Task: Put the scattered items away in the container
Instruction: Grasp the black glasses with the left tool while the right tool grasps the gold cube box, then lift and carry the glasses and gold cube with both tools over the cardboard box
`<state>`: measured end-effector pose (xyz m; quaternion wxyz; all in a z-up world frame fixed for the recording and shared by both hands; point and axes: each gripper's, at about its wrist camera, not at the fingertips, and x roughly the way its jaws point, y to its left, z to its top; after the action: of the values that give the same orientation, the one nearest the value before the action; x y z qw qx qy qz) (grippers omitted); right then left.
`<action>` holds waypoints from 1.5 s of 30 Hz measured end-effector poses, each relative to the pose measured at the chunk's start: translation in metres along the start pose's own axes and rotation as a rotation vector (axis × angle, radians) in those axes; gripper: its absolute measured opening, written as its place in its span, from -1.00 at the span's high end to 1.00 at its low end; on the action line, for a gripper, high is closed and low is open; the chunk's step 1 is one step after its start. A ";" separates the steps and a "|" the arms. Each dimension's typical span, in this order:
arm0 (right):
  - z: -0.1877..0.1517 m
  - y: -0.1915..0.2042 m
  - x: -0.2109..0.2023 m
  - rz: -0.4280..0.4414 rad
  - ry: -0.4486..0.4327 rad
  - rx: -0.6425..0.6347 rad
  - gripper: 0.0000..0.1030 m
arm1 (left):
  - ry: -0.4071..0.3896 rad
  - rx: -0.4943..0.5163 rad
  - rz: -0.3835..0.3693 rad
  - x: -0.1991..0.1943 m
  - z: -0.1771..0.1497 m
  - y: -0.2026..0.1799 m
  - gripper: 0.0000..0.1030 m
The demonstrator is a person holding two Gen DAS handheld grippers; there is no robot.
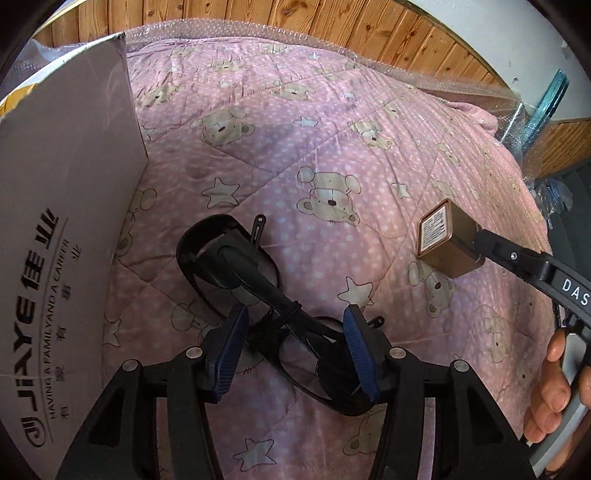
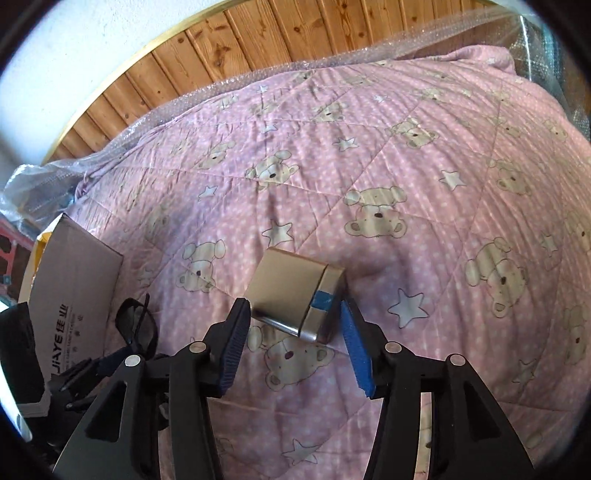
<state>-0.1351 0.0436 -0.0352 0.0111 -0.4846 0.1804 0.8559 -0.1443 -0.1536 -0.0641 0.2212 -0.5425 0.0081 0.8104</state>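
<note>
Black folded sunglasses (image 1: 236, 266) lie on the pink bear-print quilt (image 1: 332, 147). My left gripper (image 1: 295, 314) is open and straddles their near part, blue pads on either side. The cardboard box (image 1: 66, 221) with "JIAYE" print stands just left of it. A small gold box (image 2: 291, 291) with a strip of blue tape rests on the quilt (image 2: 406, 166) at the tips of my right gripper (image 2: 293, 306), which is open with its pads close beside the box's near end. The left wrist view shows that gold box (image 1: 447, 240) and the right gripper (image 1: 476, 243) at the right.
Wood panelling (image 1: 258, 14) and bubble wrap (image 2: 221, 88) run along the quilt's far edge. A person's hand (image 1: 557, 387) holds the right gripper's handle. Blue-tinted clear plastic (image 1: 546, 107) stands beyond the quilt's right edge. The sunglasses (image 2: 136, 325) and cardboard box (image 2: 77, 280) sit at the right wrist view's lower left.
</note>
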 end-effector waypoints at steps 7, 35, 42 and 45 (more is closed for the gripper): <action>-0.004 0.002 0.014 0.054 0.075 0.033 -0.21 | -0.030 0.031 0.066 -0.003 -0.003 0.004 0.03; -0.019 0.020 0.018 0.009 0.063 -0.069 -0.18 | -0.063 0.195 -0.010 0.010 -0.005 -0.026 -0.28; -0.017 0.023 -0.001 0.053 0.058 -0.063 -0.06 | -0.072 0.152 0.003 0.003 0.000 -0.014 0.66; -0.018 0.026 -0.006 0.078 0.059 -0.066 -0.04 | -0.094 0.154 -0.015 -0.009 0.002 -0.018 0.73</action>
<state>-0.1225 0.0143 -0.0307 -0.0437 -0.5025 0.1710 0.8464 -0.1367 -0.1400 -0.0508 0.2683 -0.4856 0.0559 0.8301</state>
